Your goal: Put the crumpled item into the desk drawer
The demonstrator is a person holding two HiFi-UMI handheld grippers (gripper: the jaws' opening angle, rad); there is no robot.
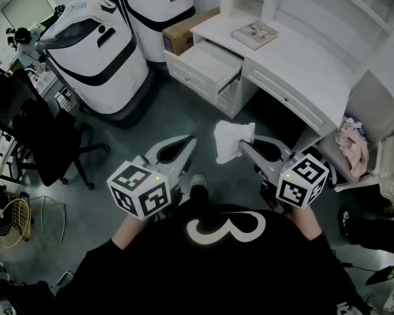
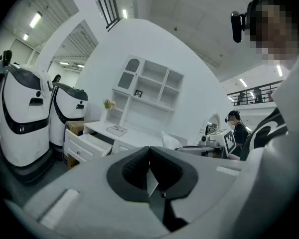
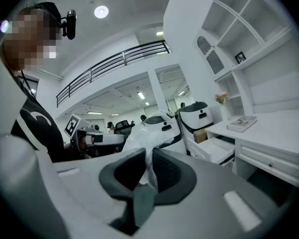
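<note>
**Carrying stage, head and gripper views.** My right hand-held gripper (image 1: 246, 146) is clenched on the white crumpled item (image 1: 231, 140), a thin, paper-like sheet. Only a fold of it is pinched between the dark ribbed pads, while its bulk billows up and leftward past the jaw tips. My left hand-held gripper (image 1: 186, 143) is closed on nothing, just to the left of the right one and pointing the same way. The shallow white open drawer (image 1: 207, 61) of the white table (image 1: 302, 58) lies ahead and slightly left of both tools, well apart from them across bare floor. To do this step well, I judge that I should keep the pinch firm, since so little of the sheet is held. I should bring the right tool forward over the drawer's front edge and lower it until the bulk sits inside the walls, and only then release. The sheet looks light and springy and may ride above the rim. The free left tool could press it down before pushing the drawer front. As for writing, a large white numeral "3" (image 1: 223, 228) shows on my black top. Each black-and-white marker cube (image 1: 304, 179) carries square patterns, not letters. The cover of the grey book (image 1: 255, 35) on the table, far ahead of the right tool, is too small to read, and no brand is legible.
</note>
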